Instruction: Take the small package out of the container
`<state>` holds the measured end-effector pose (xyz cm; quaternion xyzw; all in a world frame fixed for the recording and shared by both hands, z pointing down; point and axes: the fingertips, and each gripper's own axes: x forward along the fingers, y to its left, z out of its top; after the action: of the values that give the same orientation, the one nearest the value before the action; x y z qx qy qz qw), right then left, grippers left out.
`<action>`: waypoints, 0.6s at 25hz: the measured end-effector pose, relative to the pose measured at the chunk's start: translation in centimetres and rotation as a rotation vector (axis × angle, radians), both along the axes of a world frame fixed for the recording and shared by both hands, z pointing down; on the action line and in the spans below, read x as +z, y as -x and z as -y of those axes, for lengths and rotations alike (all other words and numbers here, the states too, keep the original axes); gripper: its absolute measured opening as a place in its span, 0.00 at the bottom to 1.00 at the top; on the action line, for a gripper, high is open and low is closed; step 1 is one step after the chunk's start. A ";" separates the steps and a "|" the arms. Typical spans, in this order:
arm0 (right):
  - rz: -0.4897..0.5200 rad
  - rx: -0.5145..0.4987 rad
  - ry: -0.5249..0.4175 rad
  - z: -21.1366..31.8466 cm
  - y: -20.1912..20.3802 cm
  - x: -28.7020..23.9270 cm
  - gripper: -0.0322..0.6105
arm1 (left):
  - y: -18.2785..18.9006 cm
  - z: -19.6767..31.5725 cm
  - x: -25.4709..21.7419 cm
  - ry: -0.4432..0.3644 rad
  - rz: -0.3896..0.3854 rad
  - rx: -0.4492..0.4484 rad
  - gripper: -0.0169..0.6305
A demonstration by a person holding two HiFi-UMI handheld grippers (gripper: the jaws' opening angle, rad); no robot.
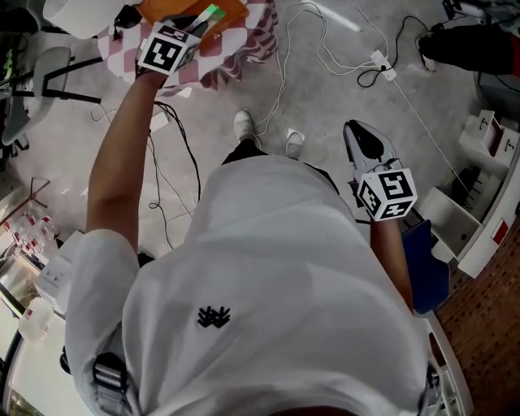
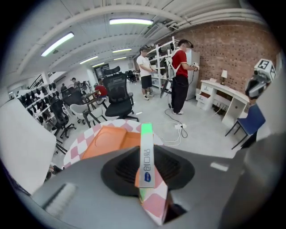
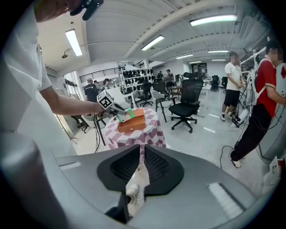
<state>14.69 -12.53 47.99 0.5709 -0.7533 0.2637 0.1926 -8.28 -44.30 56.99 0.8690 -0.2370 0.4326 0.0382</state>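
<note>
In the left gripper view, the small package [image 2: 146,154], a thin silver strip with a green end, stands upright between the jaws of my left gripper [image 2: 147,172], which is shut on it. Behind it lies the orange container [image 2: 107,141] on a round table with a pink-checked cloth [image 2: 80,150]. From the head view, my left gripper [image 1: 197,24] reaches out over the container [image 1: 231,8], holding the package [image 1: 209,16] above it. My right gripper [image 1: 364,140] hangs low at my right side over the floor, jaws together and holding nothing. The right gripper view shows the table [image 3: 140,134] and container [image 3: 132,120] from afar.
Cables and a power strip [image 1: 380,61] lie on the grey floor. A blue chair [image 1: 426,264] and white desk [image 1: 475,219] stand to my right. Black office chairs [image 2: 118,96] and two standing people [image 2: 178,76] are beyond the table.
</note>
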 end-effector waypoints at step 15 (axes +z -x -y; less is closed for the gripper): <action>0.041 -0.148 -0.087 -2.9 -2.6 -0.4 0.10 | -3.2 -11.6 -7.8 -0.001 -0.137 -0.136 0.26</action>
<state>17.33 -9.64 47.62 0.5159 -0.8080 0.2273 0.1712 -5.04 -32.66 49.18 0.8785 -0.2924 0.3685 0.0833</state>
